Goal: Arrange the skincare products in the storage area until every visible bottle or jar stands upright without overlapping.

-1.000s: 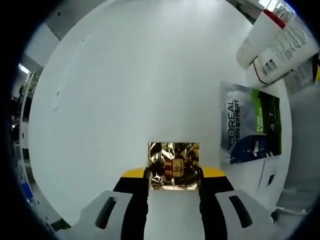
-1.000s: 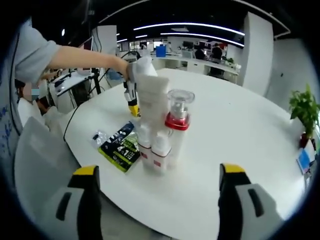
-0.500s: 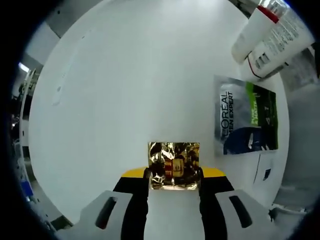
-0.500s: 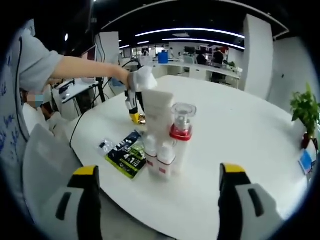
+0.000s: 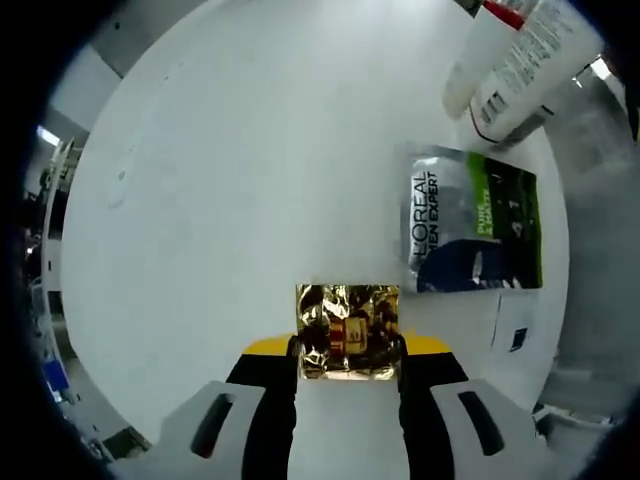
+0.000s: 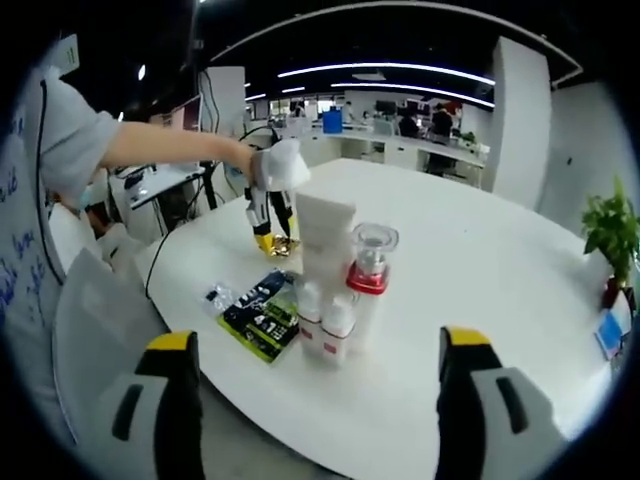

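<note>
Left tool pinches a gold foil sachet between its two jaws, low over the white desk. In the right gripper view the same tool points down at the desk with the sachet at its tip, held by a gloved hand at the end of an outstretched arm in a grey sleeve.

Taking the flat dark-and-green sachet pack as the landmark: in the left gripper view it lies flat on the desk to the right of the gold sachet and well apart from it, printed face up. White tubes rise just past its upper edge. A small clear packet lies just below the pack, near the desk edge.

In the right gripper view the pack lies flat just beside a tight cluster of standing products. A tall white tube stands upright in that cluster, two small white bottles sit touching at its foot, and a pump bottle with a red collar and clear cap stands just to the right of the tube. The small clear packet lies on the pack's far left side.

Right tool has its jaws spread wide with nothing between them, hanging off the near desk edge, well apart from the cluster. A potted plant stands at the far right.
</note>
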